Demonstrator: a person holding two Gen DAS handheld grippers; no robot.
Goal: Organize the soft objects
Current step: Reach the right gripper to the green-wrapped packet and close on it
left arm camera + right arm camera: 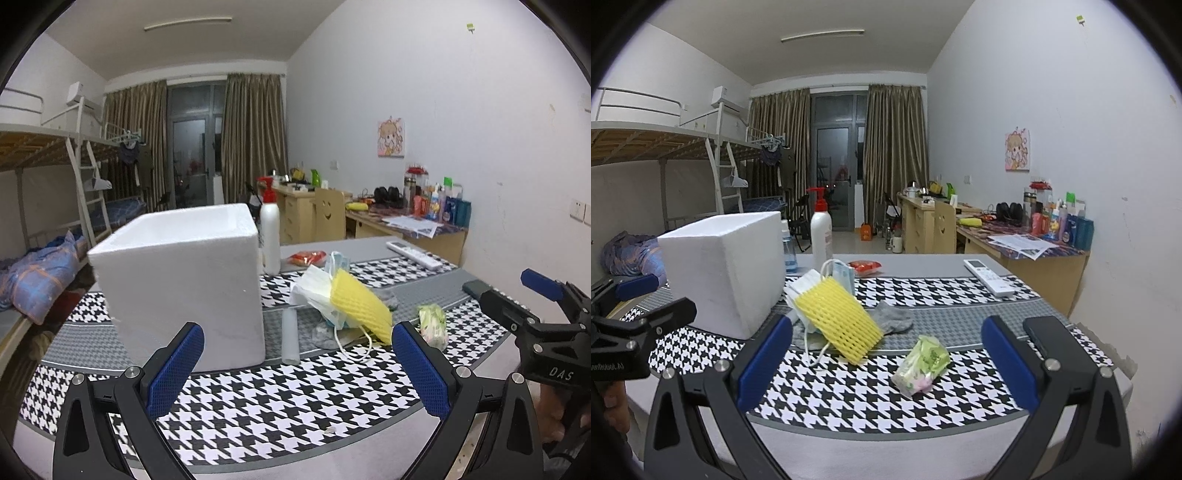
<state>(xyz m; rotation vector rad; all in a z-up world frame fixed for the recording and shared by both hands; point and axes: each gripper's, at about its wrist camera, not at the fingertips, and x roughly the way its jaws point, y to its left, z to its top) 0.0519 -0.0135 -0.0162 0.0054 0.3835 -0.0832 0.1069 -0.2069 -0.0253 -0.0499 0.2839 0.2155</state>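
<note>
Right wrist view shows the right gripper (886,354) with its blue-padded jaws wide apart and empty, hovering low over the houndstooth-patterned table mat (871,406); the small green-and-pink plastic tissue packet (921,365) lies between the fingers but further ahead, untouched. To its left, a yellow foam mesh sleeve (838,319) leans on a heap of white and blue face masks (812,284), with a grey sock (894,319) just behind, all beside the open white styrofoam box (724,269). Left wrist view shows the left gripper (297,365) likewise spread and holding nothing, facing the box and the heap. Sorting looks barely begun, no soft item is seen inside the box. Next, I judge, the right gripper should advance, straddle the packet, and close gently so it does not squirt out.
</note>
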